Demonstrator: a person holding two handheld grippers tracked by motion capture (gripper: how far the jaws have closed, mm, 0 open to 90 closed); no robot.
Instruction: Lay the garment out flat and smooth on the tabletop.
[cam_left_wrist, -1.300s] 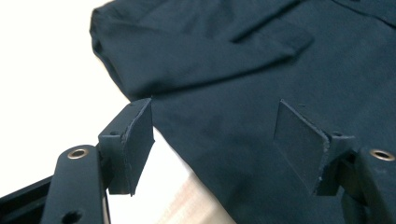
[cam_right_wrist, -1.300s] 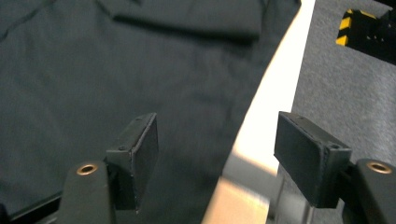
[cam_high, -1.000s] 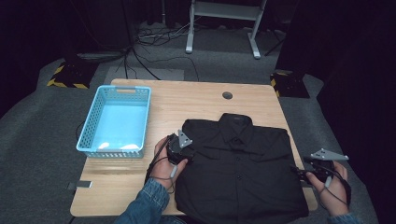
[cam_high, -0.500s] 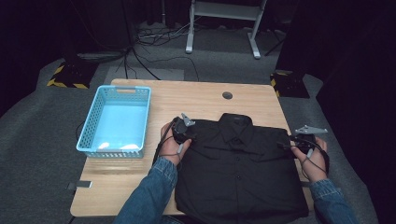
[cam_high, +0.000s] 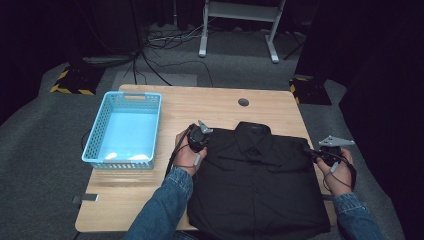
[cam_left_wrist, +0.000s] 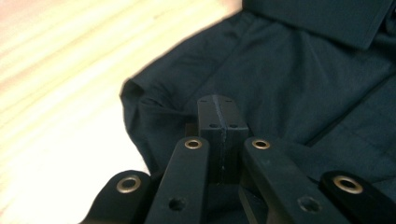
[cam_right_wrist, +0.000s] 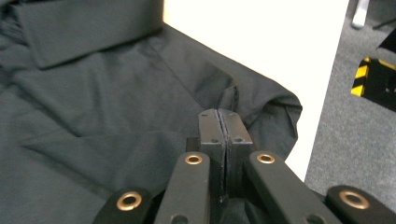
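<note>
A: Now, where does the black shirt (cam_high: 260, 185) lie?

B: Flat on the wooden bench (cam_high: 220, 105), front up, collar pointing away from the person. It fills the bench's right half, and its hem reaches the near edge.

A: And the 2 claws?

B: The left claw (cam_high: 202, 131) sits at the shirt's left shoulder corner, the right claw (cam_high: 311, 151) at its right shoulder corner. Both have just been closing.

A: Shut, then?

B: Yes. In the left gripper view the left claw's jaws meet tip to tip over the dark cloth just inside the folded shoulder edge. In the right gripper view the right claw's jaws are pressed together too, right by the shoulder fold near the bench's edge. Whether cloth is pinched between either pair, I cannot tell; the tips hide it.

A: Anything else beside the shirt?

B: A light blue basket (cam_high: 102, 150) stands to the shirt's left, well apart from it. A small round hole (cam_high: 243, 102) in the bench lies beyond the shirt's collar. Past the bench, cables (cam_high: 150, 55) trail over grey carpet.
</note>
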